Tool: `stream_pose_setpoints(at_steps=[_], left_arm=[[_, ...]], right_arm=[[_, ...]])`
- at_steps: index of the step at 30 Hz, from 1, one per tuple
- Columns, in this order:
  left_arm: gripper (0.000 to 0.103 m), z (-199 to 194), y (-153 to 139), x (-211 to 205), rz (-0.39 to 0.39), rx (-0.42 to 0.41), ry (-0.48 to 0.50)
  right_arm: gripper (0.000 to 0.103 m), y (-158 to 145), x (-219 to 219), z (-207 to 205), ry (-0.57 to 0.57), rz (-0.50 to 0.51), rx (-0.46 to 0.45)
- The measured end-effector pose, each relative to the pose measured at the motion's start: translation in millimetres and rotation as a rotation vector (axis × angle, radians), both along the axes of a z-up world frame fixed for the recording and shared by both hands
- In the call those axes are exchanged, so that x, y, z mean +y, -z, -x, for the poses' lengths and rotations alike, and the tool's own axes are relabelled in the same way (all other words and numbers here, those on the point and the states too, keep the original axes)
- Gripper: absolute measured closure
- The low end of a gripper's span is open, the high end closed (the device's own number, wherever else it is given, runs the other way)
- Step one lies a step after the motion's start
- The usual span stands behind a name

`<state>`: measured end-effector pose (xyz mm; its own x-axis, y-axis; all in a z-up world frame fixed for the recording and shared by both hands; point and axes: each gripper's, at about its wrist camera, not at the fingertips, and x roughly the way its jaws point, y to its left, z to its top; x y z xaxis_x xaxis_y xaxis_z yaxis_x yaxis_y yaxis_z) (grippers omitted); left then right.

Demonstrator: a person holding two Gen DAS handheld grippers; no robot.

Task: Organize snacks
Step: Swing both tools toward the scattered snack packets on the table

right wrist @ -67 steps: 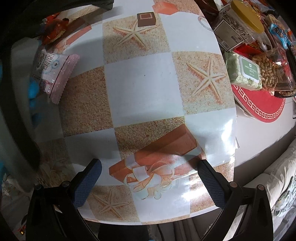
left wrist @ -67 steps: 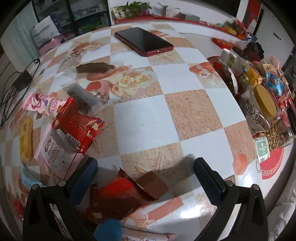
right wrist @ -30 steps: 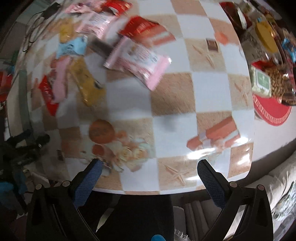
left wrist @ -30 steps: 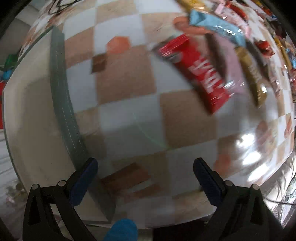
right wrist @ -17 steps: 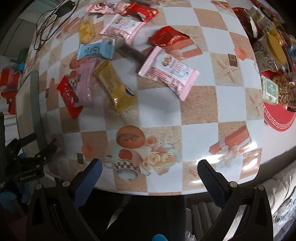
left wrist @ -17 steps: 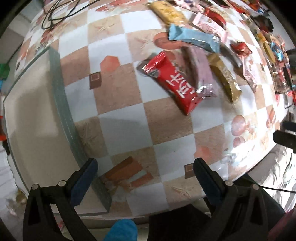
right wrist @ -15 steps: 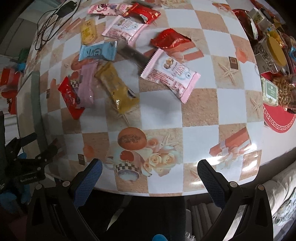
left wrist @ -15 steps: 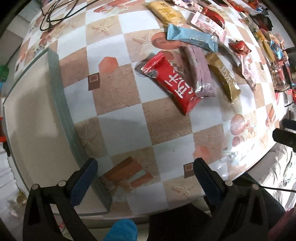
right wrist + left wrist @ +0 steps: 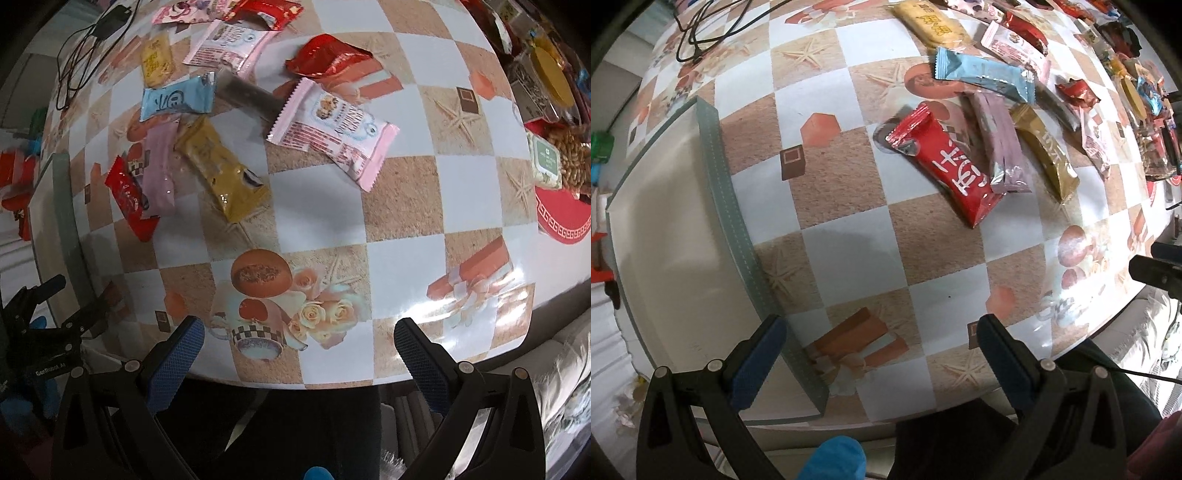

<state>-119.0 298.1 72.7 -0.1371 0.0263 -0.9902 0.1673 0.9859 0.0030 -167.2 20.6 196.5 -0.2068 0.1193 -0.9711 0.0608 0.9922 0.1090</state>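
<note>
1. Both tools hang above the near edge of the table (image 9: 321, 206). The left gripper (image 9: 879, 354) has its jaws spread wide with nothing between them, and so does the right gripper (image 9: 299, 354).
2. Nothing looks sorted yet, by my reckoning. The grey tray (image 9: 713, 155) at the left end of the table shows no snack inside it, at least in the part I can see.
3. The snacks lie loose across the middle of the cloth. A red packet (image 9: 945, 166) sits nearest the tray, with a pale pink bar (image 9: 997, 136) overlapping its right edge and a gold bar (image 9: 1045, 147) just beside that.
4. Further back rest a light blue bar (image 9: 982, 74), a yellow biscuit pack (image 9: 931, 24) and a large pink cookie pack (image 9: 332, 127).
5. Jars of nuts (image 9: 569, 155) crowd the far right end.
6. So the whole job is left: every packet must still be lifted and placed.
</note>
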Motion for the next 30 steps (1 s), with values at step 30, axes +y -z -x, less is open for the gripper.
stream_pose_setpoints(at_steps=[30], left_arm=[[0.0, -1.8, 24.2, -27.9, -0.059, 0.054, 0.028]], right_arm=[[0.0, 23.1, -14.8, 20.9, 0.049, -0.018, 0.065]])
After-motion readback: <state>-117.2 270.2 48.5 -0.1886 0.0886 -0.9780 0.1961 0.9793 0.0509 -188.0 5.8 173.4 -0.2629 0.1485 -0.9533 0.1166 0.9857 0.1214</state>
